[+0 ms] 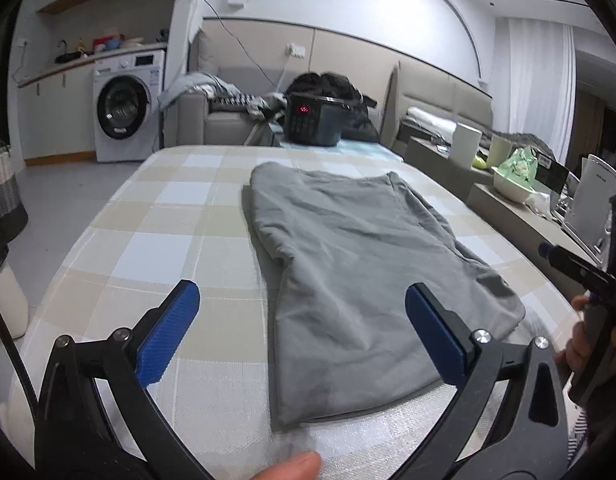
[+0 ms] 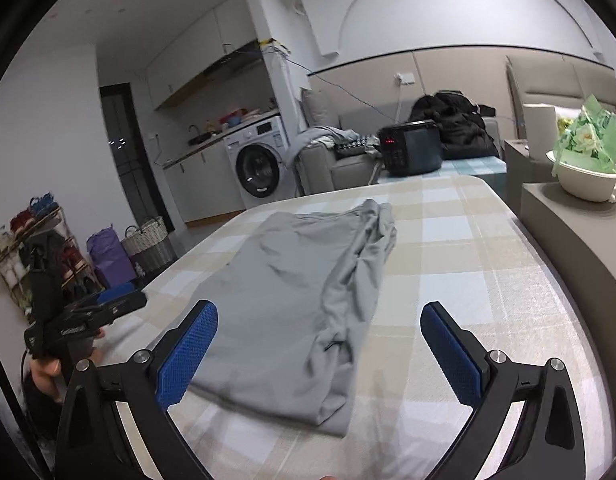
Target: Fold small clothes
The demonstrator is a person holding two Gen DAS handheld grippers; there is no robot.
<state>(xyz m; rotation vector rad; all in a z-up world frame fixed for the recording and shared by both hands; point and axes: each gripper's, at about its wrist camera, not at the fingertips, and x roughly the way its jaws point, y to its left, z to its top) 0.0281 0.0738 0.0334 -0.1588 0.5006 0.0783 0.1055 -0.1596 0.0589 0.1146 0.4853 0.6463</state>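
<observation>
A grey garment (image 1: 348,264) lies flat and folded lengthwise on the checked table (image 1: 156,224). It also shows in the right wrist view (image 2: 300,292), with a bunched edge on its right side. My left gripper (image 1: 302,308) is open and empty, held just above the garment's near end. My right gripper (image 2: 319,328) is open and empty, above the garment's near right part. The right gripper shows at the right edge of the left wrist view (image 1: 580,276). The left gripper shows at the left of the right wrist view (image 2: 88,316).
A black cooker (image 1: 314,120) stands beyond the table's far end, with a sofa (image 1: 220,116) and dark clothes behind. A ledge (image 2: 568,248) with a white bowl (image 2: 588,180) runs along the right. A washing machine (image 1: 128,108) and baskets (image 2: 148,240) are at the left.
</observation>
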